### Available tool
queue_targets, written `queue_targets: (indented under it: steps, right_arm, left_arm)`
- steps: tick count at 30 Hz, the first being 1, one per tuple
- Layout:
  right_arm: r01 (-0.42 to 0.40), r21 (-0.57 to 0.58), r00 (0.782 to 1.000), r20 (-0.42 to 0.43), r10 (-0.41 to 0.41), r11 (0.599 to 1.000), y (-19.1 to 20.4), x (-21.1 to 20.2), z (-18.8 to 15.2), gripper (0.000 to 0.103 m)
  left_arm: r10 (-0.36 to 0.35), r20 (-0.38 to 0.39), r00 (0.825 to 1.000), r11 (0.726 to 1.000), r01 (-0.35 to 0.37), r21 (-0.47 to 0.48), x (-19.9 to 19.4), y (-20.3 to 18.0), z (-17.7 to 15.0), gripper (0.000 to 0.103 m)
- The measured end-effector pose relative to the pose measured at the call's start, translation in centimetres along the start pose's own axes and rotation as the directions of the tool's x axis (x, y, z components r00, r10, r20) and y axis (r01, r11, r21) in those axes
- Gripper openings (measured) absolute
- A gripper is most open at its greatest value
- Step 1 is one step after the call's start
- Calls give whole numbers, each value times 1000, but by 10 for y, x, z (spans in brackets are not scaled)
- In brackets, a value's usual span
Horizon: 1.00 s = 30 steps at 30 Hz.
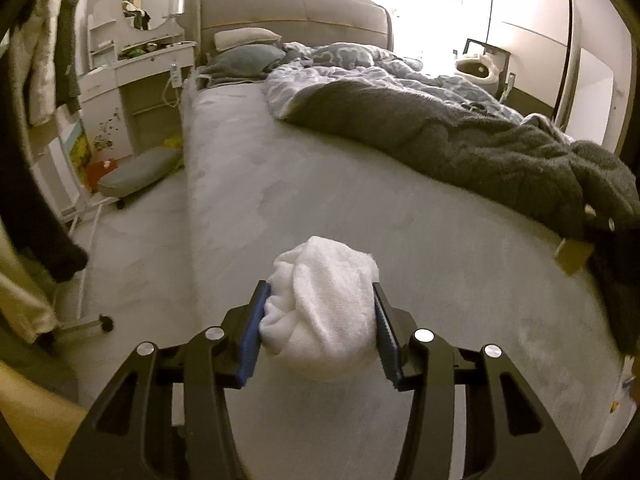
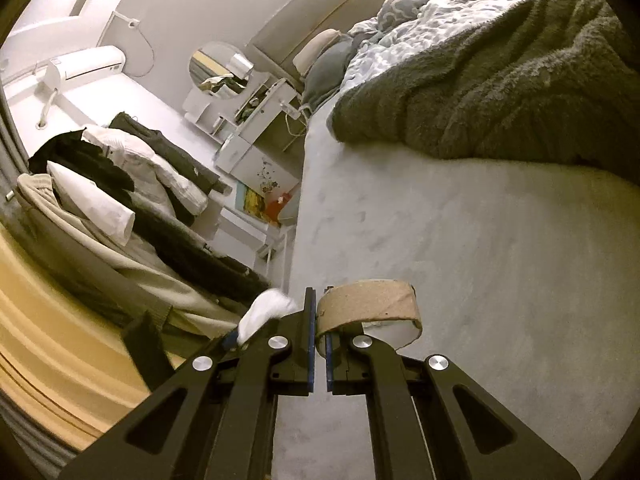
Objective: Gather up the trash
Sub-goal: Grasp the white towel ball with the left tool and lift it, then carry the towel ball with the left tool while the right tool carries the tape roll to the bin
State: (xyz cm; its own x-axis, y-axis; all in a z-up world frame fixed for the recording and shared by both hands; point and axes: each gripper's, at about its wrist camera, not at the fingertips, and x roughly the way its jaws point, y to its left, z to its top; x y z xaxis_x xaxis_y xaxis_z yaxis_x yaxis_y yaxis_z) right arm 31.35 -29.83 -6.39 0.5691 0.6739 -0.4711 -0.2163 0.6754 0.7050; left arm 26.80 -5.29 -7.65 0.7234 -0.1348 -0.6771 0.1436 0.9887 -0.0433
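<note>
White, soft tissue wad (image 1: 324, 304) squashes between my left gripper (image 1: 320, 320) pads; right gripper (image 2: 319, 312) pinches a light cardboard roll's (image 2: 370, 312) wall.

Home bedroom: bed (image 1: 360, 208), dressing table (image 1: 152, 60).

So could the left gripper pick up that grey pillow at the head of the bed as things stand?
Probably not. The left gripper is shut on a crumpled white tissue wad, so its jaws are full. The grey pillow lies far up the bed, though nothing blocks the bare sheet between.
</note>
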Motion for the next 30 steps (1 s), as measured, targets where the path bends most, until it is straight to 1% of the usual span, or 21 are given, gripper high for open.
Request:
queue_targets:
  steps: [5,9,11,13,16,19,22,26,29,30]
  right_arm:
    - [41,-26,999,-6,-41,999,12,1,-15,4]
    - [59,-33,998,-15,-59,998,19,-2,-31,4]
    - [57,-31,998,-18,-58,998,24,-3,-37,4]
    - [30,-21,999,-22,-30,999,30,-5,-45,4]
    - [11,2,1000,-24,-11,1000,36,-8,-60,4]
    - [14,2,999,-33,-14,1000,47,-7,-73,4]
    - [3,0,999,-35,-3,1000,60,-5,-82,4]
    - [-8,-31,998,-57,6,999,78,5,-92,4]
    - [-27,-44,997,-72,24,999,91,17,-94,4]
    - [-31,-44,997,-76,28,999,93,20,-95,4]
  left_arm:
    - [14,-5,1000,1000,-14,-16,-29,12,-22,51]
    - [22,-17,1000,998,-23,-57,-51,27,-40,51]
    - [37,-20,999,997,-39,-65,-62,34,-47,51]
    - [51,-16,999,997,-52,-64,-72,37,-52,51]
    - [67,-17,998,996,-68,-54,-85,42,-61,51]
    - [71,-35,997,995,-73,-62,-90,49,-71,51]
    - [98,-61,993,993,-102,-60,-88,60,-81,51]
    - [116,-121,986,986,-129,-108,-82,89,-95,51]
    - [152,-150,977,979,-169,-110,-80,105,-103,51]
    - [154,-156,976,978,-173,-117,-80,109,-105,51]
